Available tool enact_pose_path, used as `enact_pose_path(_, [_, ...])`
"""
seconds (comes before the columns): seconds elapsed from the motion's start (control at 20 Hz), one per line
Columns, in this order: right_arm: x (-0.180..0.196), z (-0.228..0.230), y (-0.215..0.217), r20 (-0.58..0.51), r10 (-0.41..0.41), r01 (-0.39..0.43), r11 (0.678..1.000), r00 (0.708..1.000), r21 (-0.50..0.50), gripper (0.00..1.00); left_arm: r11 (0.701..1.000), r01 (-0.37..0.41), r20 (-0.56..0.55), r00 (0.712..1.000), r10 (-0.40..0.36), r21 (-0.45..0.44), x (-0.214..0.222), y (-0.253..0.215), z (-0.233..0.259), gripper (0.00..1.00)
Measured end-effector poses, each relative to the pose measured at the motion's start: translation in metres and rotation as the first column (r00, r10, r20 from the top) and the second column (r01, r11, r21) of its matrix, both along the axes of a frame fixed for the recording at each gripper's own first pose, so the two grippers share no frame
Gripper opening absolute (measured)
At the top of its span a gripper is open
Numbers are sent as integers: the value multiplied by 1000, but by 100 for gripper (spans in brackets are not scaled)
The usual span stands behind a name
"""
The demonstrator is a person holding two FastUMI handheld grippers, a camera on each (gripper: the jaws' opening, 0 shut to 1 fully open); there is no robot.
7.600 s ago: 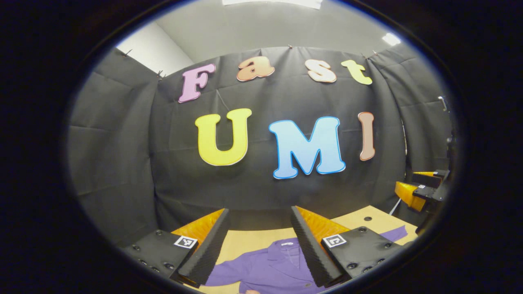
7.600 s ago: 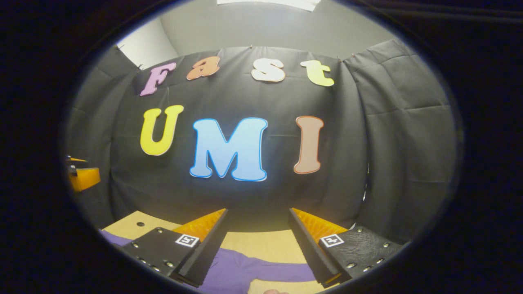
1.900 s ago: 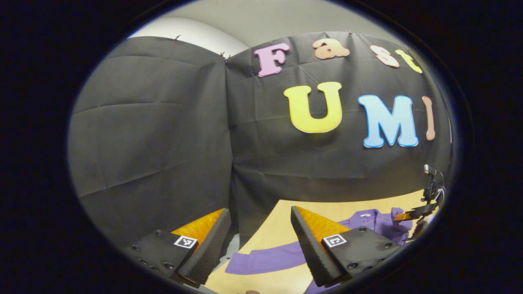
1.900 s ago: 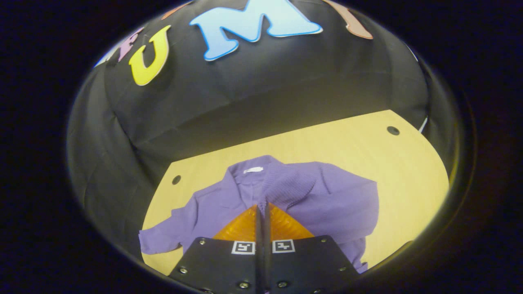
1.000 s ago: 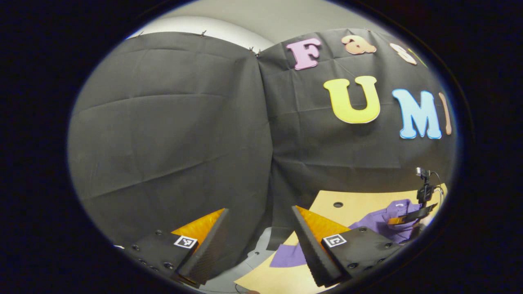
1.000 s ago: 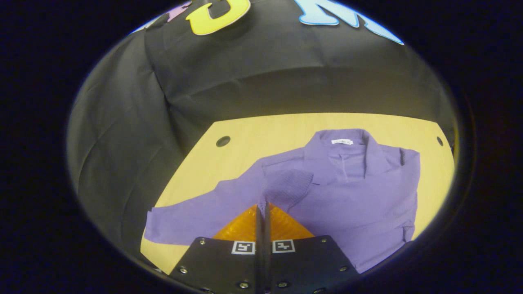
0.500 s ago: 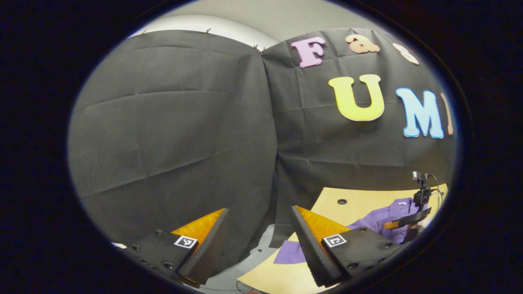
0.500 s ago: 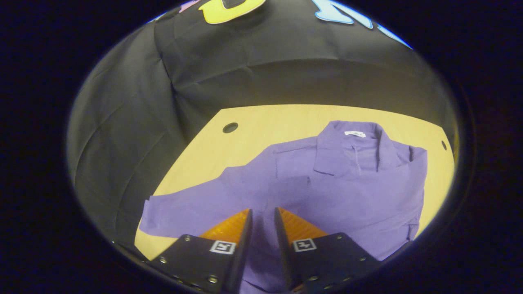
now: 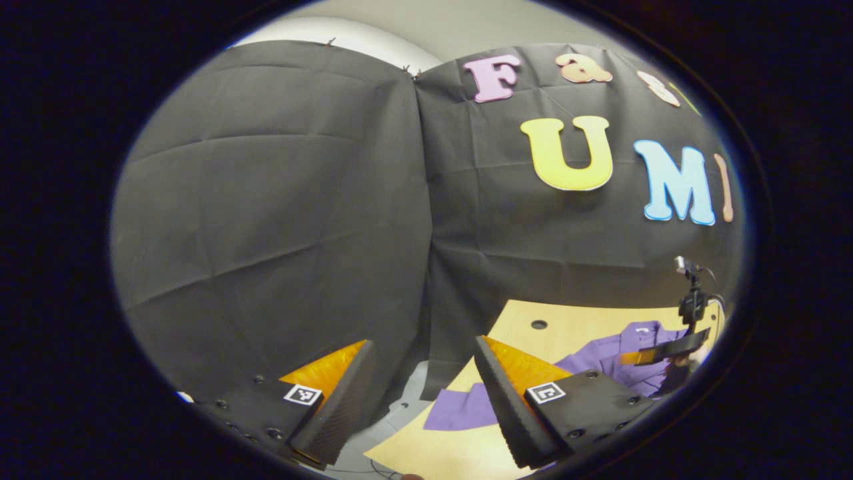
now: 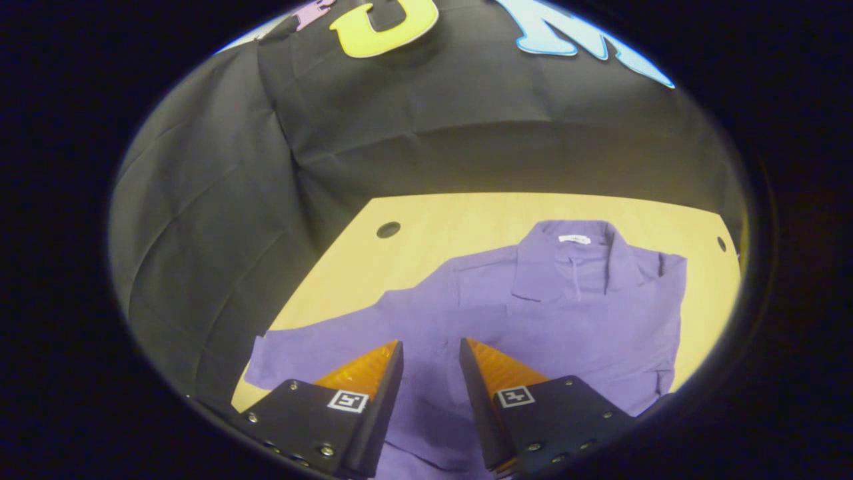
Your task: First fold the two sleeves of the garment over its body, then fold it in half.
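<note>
Purple garment laid flat on the light wooden table, collar toward the black cloth wall, white neck label facing up. One sleeve stretched out to the left in the right gripper view, reaching the table's edge. Opposite sleeve already folded over the body, giving a straight folded edge along the garment's right side in that view.

Right gripper: jaws parted, nothing between them, positioned above the lower middle of the garment; purple fabric visible through the gap. Contact with the cloth cannot be determined.

Left gripper: jaws wide apart, empty, held off the table's corner and aimed mostly at the cloth wall. Grey floor visible between the fingers. Cuff end of the outstretched sleeve lying just beside the right-hand finger in the left gripper view, near the table's edge.

Farther off in the left gripper view: the right gripper over the garment, seen from the side, with a small camera mount above it. Round hole in the tabletop near the far corner.
</note>
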State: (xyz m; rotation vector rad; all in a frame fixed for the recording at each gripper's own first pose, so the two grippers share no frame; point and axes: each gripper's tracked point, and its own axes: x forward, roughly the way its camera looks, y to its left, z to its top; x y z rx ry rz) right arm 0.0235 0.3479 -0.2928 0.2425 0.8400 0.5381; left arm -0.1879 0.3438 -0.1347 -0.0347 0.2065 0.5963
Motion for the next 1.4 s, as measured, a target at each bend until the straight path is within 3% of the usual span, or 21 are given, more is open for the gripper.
enact_pose_path(0.3, [-4, 57, -37, 90, -58, 54, 997, 994, 47, 55, 993, 103, -56, 993, -107, -60, 40, -13, -58, 96])
enact_pose_path(0.8, [-24, 121, -148, 152, -239, 228, 970, 959, 87, 55, 969, 166, -202, 958, -202, -182, 78, -13, -185, 94])
enact_pose_path(1.4, [-49, 138, -232, 149, -403, 400, 915, 903, 53, 55, 949, 104, -438, 868, -233, -299, 89, 9, -324, 96])
